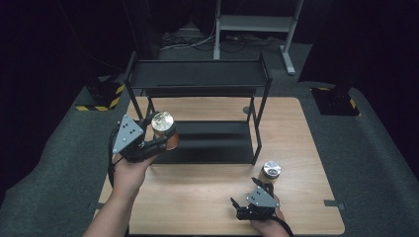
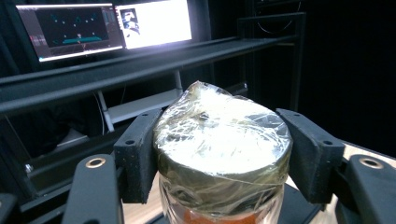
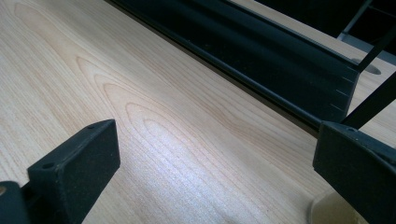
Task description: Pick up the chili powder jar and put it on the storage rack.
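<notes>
The left tool (image 1: 159, 139) is clamped on a jar (image 1: 163, 127) with shiny wrap over its lid, up off the table (image 1: 207, 197). Right ahead of it stands a black rack (image 1: 197, 74); the top shelf is just above the jar. The right tool (image 1: 243, 206) rests on the table, wide apart and holding nothing, with a second jar (image 1: 270, 172) just beside it.

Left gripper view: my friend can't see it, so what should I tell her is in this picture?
Two black jaws squeeze the lid of a jar wrapped in shiny plastic film, with something orange inside. Behind it runs a black shelf, and two lit screens glow at the top left.
</notes>
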Demonstrator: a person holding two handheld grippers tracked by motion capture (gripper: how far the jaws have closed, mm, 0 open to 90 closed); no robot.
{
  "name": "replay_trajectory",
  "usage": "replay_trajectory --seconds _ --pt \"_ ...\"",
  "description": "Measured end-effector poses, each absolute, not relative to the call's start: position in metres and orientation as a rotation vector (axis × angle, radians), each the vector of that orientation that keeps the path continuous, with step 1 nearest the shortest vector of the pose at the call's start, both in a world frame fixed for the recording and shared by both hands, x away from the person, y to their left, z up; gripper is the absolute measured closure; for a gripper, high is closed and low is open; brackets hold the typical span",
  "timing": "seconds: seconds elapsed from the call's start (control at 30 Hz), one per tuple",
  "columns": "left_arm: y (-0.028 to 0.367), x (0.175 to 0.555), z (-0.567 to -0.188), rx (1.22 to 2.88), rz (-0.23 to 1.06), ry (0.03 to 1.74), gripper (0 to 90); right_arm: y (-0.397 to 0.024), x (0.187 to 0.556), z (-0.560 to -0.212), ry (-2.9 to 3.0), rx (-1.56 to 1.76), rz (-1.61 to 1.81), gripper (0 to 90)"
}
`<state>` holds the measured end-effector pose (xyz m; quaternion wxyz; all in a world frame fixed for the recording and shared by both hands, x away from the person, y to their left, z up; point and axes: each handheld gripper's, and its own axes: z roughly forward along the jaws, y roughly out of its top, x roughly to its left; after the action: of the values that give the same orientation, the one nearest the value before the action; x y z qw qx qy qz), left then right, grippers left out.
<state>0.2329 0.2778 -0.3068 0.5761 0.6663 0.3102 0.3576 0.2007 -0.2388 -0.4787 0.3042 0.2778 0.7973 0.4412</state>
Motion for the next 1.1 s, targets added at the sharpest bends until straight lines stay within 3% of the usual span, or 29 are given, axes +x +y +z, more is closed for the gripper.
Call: replay_trajectory --seconds 1.1 --pt "0.269 0.271 -0.247 1.47 0.903 0.716 34.6 -0.241 0.201 -0.479 2.106 0.747 1.183 0.0"
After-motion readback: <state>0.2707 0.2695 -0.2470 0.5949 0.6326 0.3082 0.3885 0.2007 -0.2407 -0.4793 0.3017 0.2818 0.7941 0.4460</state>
